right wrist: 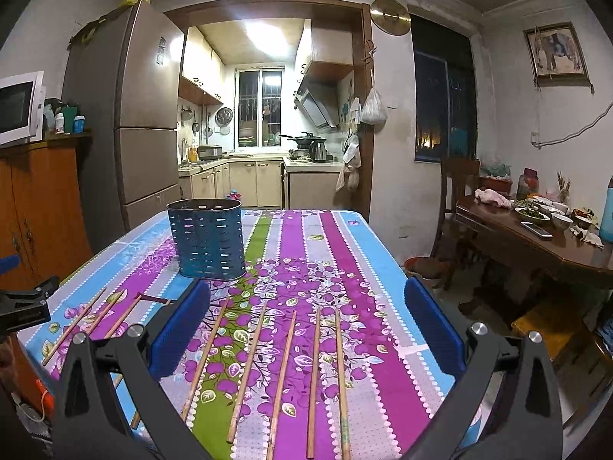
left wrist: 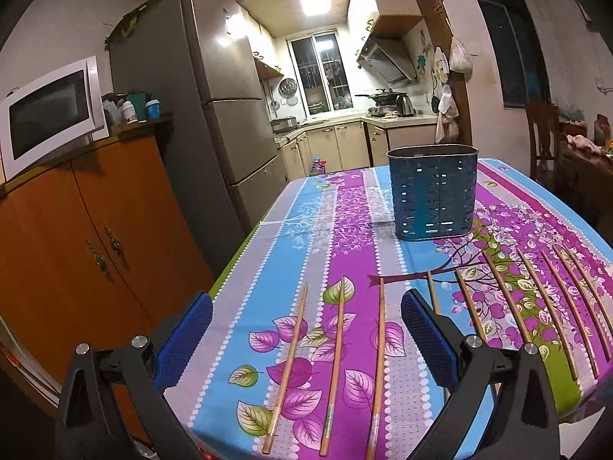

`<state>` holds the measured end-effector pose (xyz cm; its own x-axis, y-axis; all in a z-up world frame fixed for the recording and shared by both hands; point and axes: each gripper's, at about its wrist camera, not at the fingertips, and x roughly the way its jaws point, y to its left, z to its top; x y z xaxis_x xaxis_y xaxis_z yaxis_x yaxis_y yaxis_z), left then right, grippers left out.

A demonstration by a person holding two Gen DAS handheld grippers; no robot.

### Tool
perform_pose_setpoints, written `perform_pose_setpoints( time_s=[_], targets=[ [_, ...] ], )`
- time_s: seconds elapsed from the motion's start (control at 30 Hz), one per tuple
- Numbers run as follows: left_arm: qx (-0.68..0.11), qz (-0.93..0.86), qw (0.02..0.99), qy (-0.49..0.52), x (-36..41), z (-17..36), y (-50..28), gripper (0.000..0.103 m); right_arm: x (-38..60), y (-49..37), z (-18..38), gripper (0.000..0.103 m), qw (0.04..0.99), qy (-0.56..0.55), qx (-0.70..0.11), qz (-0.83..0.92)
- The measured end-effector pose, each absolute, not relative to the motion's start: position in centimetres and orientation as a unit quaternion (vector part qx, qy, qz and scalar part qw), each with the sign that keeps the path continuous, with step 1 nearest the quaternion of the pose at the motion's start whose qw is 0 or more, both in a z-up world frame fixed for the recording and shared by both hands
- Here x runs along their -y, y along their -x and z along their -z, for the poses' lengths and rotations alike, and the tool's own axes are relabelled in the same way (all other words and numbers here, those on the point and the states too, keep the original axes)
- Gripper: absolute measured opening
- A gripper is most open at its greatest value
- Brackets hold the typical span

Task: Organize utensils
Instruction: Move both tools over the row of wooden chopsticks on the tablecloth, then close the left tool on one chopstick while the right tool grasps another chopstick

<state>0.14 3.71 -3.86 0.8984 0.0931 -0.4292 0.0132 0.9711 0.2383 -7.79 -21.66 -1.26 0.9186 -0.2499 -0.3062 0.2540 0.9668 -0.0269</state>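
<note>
A: Chopsticks (left wrist: 339,368) lie flat on the cloth (left wrist: 306,230), side by side, long axes running away from the grippers toward the caddy (left wrist: 433,191). None in it yet, as far as I can see.

B: Which gripper's nearer what?

A: Left gripper (left wrist: 306,345) hangs over the left three; they sit right between its pads, jaws spread wide, nothing held. Right gripper (right wrist: 306,329) is over the right group (right wrist: 285,375) (five clear between its pads), also wide and empty. So each hand has its own batch, approx.

B: And the caddy?

A: Upright, mid-table, beyond the stick tips. In the right wrist view the caddy (right wrist: 208,239) sits ahead and left; in the left view, ahead and right. So it's between the two, well apart from both.

B: What does the grab turn on?

A: My read: the jaws stand across the sticks' long axis already, so a straight drop and squeeze should catch one. The two rightmost lie near each other, so risk of pinching both.

B: Anything hidden?

A: One stick (left wrist: 433,295) is mostly behind the left gripper's right pad. Near ends of several run off frame or under the gripper bodies. Can't see inside the caddy, so no telling about compartments. Exact stick count is unsure.
</note>
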Motion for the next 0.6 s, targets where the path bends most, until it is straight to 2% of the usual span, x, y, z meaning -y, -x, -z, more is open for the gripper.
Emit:
perform_pose_setpoints(
  time_s=[0.33, 0.6],
  targets=[
    [-0.224, -0.011, 0.967, -0.123, -4.8, 3.9, 0.1, 0.098, 21.9, 8.1, 1.0, 0.098, 0.979, 0.001, -0.156, 0.132],
    [-0.242, 0.029, 0.966, -0.087, -14.4, 5.0, 1.9, 0.098, 22.7, 9.4, 2.2, 0.098, 0.975, 0.043, -0.172, 0.136]
  ],
)
